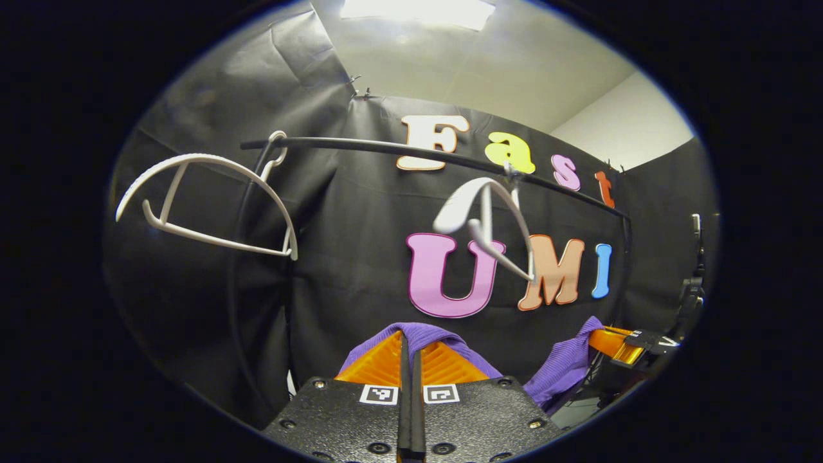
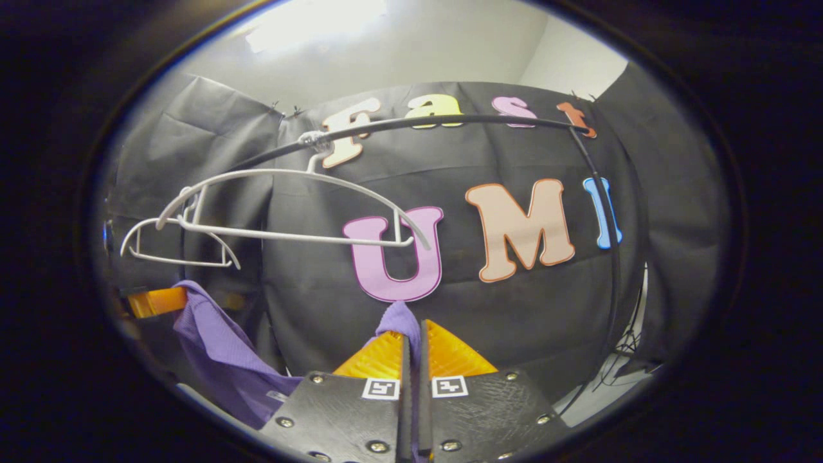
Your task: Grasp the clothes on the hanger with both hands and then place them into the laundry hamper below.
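A purple ribbed garment (image 1: pixel 421 335) is off the hangers and stretched between both grippers. My left gripper (image 1: pixel 410 350) is shut on one end of it, the cloth draped over its fingertips. My right gripper (image 2: pixel 413 334) is shut on the other end, purple garment (image 2: pixel 398 319) bunched at its tips. In the left gripper view the right gripper (image 1: pixel 620 346) shows at lower right with cloth hanging from it. In the right gripper view the left gripper (image 2: pixel 154 301) shows at lower left, the garment (image 2: pixel 222 350) sagging below. The hamper is out of sight.
A black rail (image 1: pixel 398 149) runs across the booth wall. Two bare white hangers (image 1: pixel 212 199) (image 1: pixel 488 222) hang from it; in the right gripper view they are hanger (image 2: pixel 289 206) and hanger (image 2: pixel 180 241). Cables and a stand (image 1: pixel 694 283) sit at the right edge.
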{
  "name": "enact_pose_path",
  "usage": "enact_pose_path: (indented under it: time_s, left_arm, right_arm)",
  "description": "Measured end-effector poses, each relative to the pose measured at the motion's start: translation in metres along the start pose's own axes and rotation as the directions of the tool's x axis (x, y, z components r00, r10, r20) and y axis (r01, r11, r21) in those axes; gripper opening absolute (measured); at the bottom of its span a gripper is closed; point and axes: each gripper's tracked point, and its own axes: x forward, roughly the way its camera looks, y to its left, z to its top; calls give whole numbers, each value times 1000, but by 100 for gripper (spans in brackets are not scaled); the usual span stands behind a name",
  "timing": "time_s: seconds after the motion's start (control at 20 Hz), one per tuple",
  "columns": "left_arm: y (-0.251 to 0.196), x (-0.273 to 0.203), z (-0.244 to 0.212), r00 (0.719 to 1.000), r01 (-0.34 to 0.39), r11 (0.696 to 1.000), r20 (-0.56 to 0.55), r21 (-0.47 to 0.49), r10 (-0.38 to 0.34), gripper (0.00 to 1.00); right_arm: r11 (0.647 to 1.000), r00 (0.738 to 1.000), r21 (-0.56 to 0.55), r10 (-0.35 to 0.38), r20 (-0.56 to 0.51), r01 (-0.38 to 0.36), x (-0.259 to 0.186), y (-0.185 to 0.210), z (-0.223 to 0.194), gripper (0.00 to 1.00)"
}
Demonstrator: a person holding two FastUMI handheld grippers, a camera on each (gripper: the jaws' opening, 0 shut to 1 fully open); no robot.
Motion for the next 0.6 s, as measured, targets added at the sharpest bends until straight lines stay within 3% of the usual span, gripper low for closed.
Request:
enact_pose_path:
  time_s: [0.35,0.6]
  left_arm:
    - [-68,4,-21,998,61,998,-15,24,-61,0]
    - [-101,13,-41,994,104,994,-31,18,-104,0]
  right_arm:
    - [995,998,79,57,-12,-56,-22,13,-8,4]
    - [995,999,86,40,1,-40,-32,4,-4,8]
